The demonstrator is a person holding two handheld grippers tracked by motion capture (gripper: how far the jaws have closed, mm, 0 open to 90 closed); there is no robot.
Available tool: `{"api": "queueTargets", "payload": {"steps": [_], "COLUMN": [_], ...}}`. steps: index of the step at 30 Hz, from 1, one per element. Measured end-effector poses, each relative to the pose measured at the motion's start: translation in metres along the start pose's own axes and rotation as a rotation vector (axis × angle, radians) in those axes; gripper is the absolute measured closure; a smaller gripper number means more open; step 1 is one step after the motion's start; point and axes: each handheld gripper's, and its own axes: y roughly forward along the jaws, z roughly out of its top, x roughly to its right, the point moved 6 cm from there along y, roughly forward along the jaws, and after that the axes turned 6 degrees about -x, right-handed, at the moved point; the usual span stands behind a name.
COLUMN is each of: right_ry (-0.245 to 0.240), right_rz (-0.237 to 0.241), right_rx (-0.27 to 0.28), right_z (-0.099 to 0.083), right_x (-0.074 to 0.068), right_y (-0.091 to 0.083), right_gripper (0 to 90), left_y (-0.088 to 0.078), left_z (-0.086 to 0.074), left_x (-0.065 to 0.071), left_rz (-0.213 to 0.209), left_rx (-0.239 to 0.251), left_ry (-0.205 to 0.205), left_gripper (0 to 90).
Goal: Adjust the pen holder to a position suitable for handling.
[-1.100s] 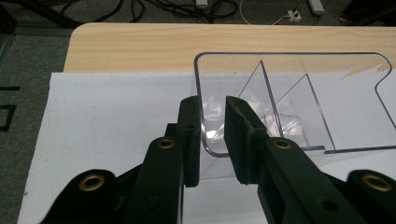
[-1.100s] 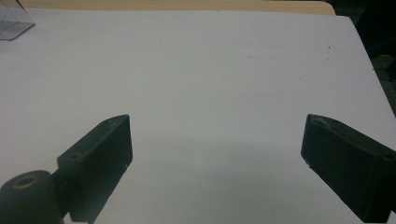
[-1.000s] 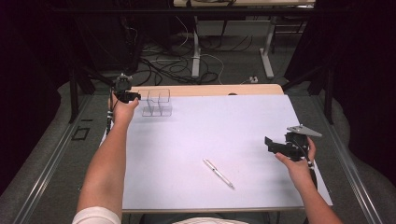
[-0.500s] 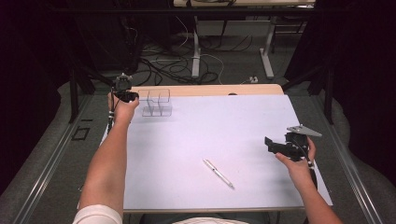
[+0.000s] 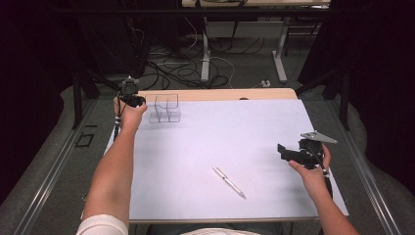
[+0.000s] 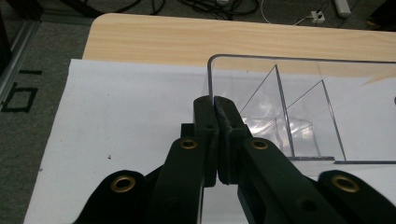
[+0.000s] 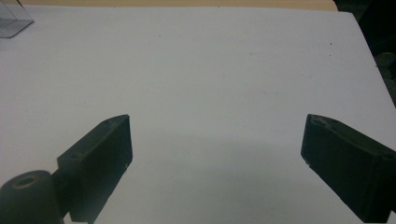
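Clear plastic organizer (image 5: 165, 108) at the far left of the tabletop (image 5: 254, 142), gripped by its wall.
The left hand-held gripper (image 6: 215, 108) has just been closing and now pinches the organizer's thin, round-cornered side wall between its black jaws; slanted see-through dividers split the inside into compartments, all empty as far as I can tell. The right hand-held gripper (image 5: 286, 152) hangs wide open and empty over the white sheet (image 7: 210, 70) at the right. A slim pen (image 5: 229, 182) lies loose on the smooth matte sheet, well apart from both. I judge the work barely begun: organizer secured, pen not yet picked up.
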Motion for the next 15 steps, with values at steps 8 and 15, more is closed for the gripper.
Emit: {"api": "queueTargets", "payload": {"steps": [8,15], "right_ry": [-0.008,-0.01], "right_rz": [0.003,0.001], "right_rx": [0.0,-0.002], "right_z": [0.0,0.0], "right_x": [-0.001,0.0], "right_y": [0.001,0.001], "right_gripper": [8.7,8.7], "left_y": [-0.004,-0.009], "left_z": [-0.004,-0.009], "left_x": [0.009,0.024], "left_rz": [-0.007,-0.022], "left_rx": [-0.021,-0.039], "left_ry": [-0.019,-0.018], "left_gripper": [89.4,89.4]}}
